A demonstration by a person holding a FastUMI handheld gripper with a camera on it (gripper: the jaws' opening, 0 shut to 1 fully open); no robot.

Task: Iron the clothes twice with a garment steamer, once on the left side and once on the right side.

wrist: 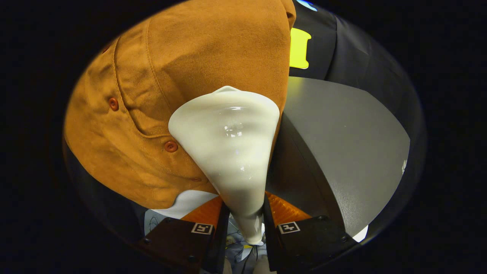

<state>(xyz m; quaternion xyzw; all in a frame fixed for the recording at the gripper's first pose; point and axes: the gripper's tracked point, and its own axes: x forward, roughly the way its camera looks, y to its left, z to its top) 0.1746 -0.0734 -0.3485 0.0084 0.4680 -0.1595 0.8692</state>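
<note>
Gripper view: the tool is clenched on the narrow neck of a cream garment steamer, both fingers pressing its sides. The steamer's wide head flares ahead of the fingers and rests against a brown buttoned garment, hiding its face and the cloth behind. The garment's lower hem ends just above the left finger. Beside the steamer lies a grey surface, its near edge running close to the right finger.

The gripper is clamping the white steamer between both fingers, its wide head pressing against the brown shirt beside a grey table.
</note>
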